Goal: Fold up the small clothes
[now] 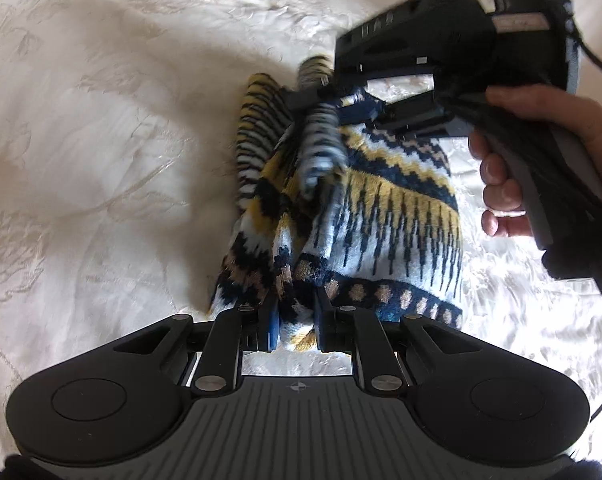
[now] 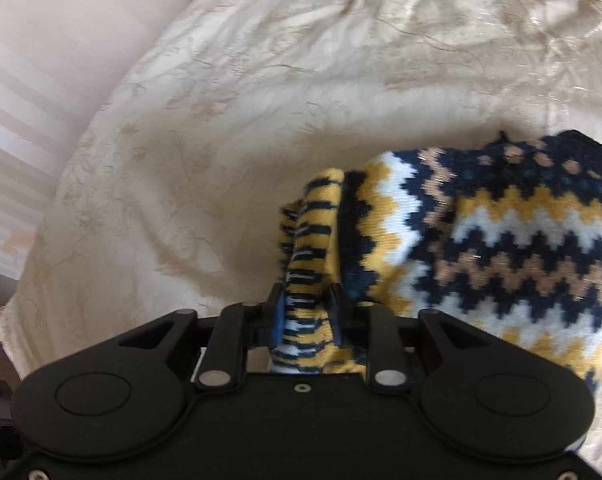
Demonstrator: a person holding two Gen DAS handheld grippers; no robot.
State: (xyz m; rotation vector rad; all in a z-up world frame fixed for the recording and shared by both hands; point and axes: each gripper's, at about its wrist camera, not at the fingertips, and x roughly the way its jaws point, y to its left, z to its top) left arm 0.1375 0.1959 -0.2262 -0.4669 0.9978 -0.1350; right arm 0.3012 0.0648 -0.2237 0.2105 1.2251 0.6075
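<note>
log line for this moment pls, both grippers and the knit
left gripper: shut on knit sweater hem | right gripper: around striped cuff, grip unclear | surface: cream bedspread

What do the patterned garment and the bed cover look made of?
Patterned garment: knit, probably wool or acrylic; stepped zigzag stitches and a soft matte nap show. Bed cover: cream woven fabric, possibly satin jacquard; slight sheen, raised floral pattern, fine creases.
</note>
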